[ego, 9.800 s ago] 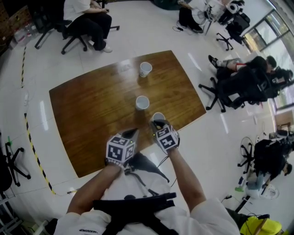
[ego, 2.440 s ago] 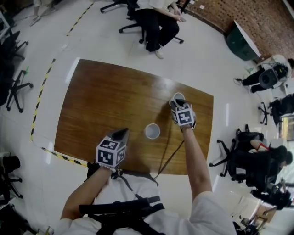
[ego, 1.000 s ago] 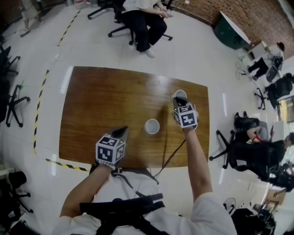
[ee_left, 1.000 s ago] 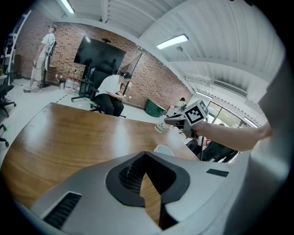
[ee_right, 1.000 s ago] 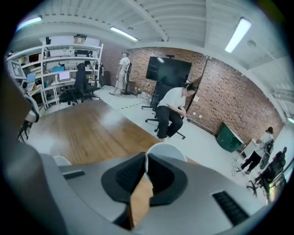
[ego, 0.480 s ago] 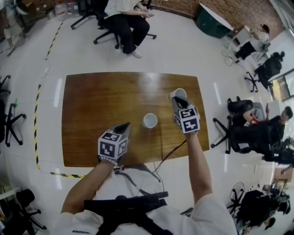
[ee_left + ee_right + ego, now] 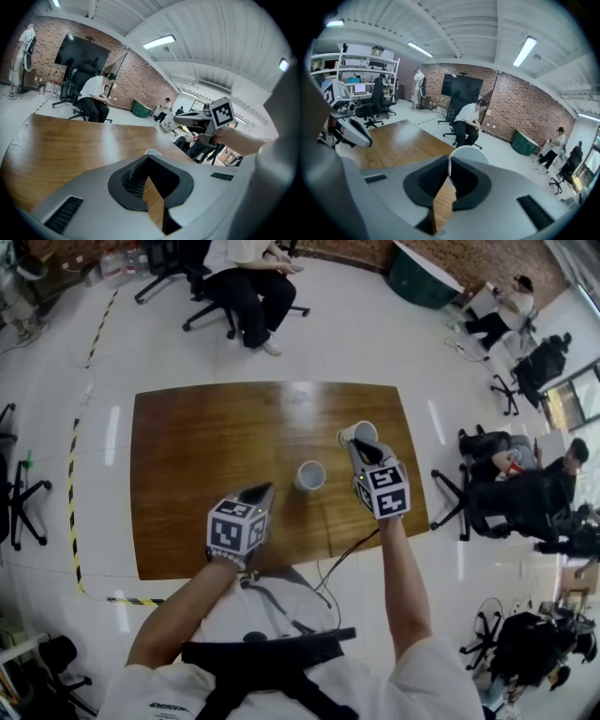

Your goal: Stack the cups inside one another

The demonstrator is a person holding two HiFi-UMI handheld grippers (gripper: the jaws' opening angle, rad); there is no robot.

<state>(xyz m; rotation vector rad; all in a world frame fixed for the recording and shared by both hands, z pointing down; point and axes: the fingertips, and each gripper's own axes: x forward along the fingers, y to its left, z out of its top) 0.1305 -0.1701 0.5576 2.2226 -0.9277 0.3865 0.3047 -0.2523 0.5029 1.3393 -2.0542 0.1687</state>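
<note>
Nearest to me, my left claw [image 7: 260, 491] hung low over the near edge of the brown, glossy wooden table [image 7: 187, 437]. Its jaws were drawn together at the tips and had nothing between them; through the gap behind the tips I saw only wood.

Just past it, near the middle of the table, stood a white paper cup [image 7: 310, 474], upright with its mouth open to the ceiling. This standing cup was apart from both claws. In the left gripper view only its rim [image 7: 153, 152] peeped above my closed jaws, so it lay almost dead ahead of that claw.

Farther out and to the right, my right claw [image 7: 357, 446] was nearly closed, pinching the wall of a second white paper cup [image 7: 361, 432] at its rim, one jaw inside the mouth and one outside [image 7: 468, 157]. This held cup was tilted, its mouth leaning up and away from me, and it seemed to be clear of the wood.

What mattered for nesting, as I judged it, was that the standing cup lay to the left of the held cup and nearer to me. The held cup needed to come over it and its long axis brought upright, base down. My left claw was the nearer one for steadying it.

Beyond the far edge a person in a white top [image 7: 239, 277] sat on a chair.
</note>
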